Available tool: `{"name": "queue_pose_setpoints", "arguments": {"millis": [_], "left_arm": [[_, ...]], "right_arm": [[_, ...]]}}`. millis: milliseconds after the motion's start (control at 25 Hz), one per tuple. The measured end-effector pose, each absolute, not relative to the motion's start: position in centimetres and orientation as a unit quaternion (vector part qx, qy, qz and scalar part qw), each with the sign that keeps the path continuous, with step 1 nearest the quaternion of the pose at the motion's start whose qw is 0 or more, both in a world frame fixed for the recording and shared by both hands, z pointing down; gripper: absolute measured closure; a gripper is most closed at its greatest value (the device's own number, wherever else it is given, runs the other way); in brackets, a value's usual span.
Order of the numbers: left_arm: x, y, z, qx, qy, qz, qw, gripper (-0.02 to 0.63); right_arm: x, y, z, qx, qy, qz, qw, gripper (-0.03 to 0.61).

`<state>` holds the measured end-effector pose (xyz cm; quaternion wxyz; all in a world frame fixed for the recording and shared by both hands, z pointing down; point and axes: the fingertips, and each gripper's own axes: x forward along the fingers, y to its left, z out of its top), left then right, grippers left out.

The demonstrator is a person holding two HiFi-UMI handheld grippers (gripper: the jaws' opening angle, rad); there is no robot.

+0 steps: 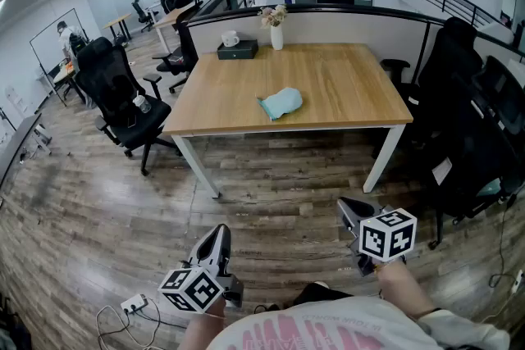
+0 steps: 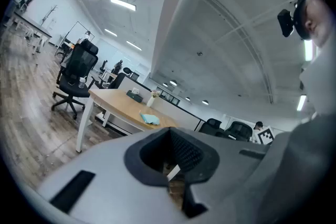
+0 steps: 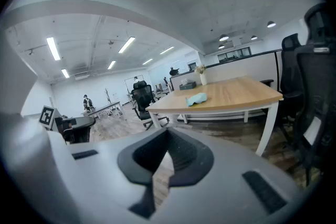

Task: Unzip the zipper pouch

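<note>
On counter, mid-front: light-blue zipper pouch (image 1: 280,102), lying flat, a bit rumpled, near front edge; nothing touching it.
Counter: wood top on white legs (image 1: 353,86), low partition along back edge.
Back-left of counter: dark tissue box (image 1: 237,50), white mug (image 1: 230,38) just behind it, white vase w/ flowers (image 1: 276,33) just to its right.
Left hand-held gripper (image 1: 217,235): low in head view, over floor, well apart from counter; jaws narrow, pads nearly together w/ only a thin slit btwn them, nothing held.
Right hand-held gripper (image 1: 351,209): also low, over floor, short of counter's front edge; jaws narrow, thin slit only, nothing held.
Pouch vs hand-held grippers: ahead of both, small & distant in left gripper view and right gripper view.
Floor: wood-look planks; white power strip (image 1: 134,306) w/ cable near left hand-held gripper.
Chairs: black office chair (image 1: 119,94) left of counter, more black chairs on right side.
Person: pink-print shirt at bottom edge of head view, btwn the two arms.
</note>
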<state>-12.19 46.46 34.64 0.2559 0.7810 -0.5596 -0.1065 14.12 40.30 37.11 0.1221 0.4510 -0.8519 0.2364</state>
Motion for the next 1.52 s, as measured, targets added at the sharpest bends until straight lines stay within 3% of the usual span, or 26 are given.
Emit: {"name": "queue_pose_setpoints", "arguments": {"millis": [440,960,1520], "left_arm": [[-11.4,41.9,35.2,0.787,-0.55,-0.108,0.259,0.614],[-10.5,28.7,33.3,0.786,-0.559,-0.128,0.229,0.612],[-9.6,20.2,40.3,0.755,-0.575,-0.107,0.296,0.614]], "right_arm": [[14.4,35.4,38.7,0.453,-0.847,0.243,0.137,0.578],[14.1,19.8,37.0,0.43,-0.862,0.24,0.119,0.578],[12.3,11.0,48.7,0.386,-0.842,0.296,0.233,0.578]]}}
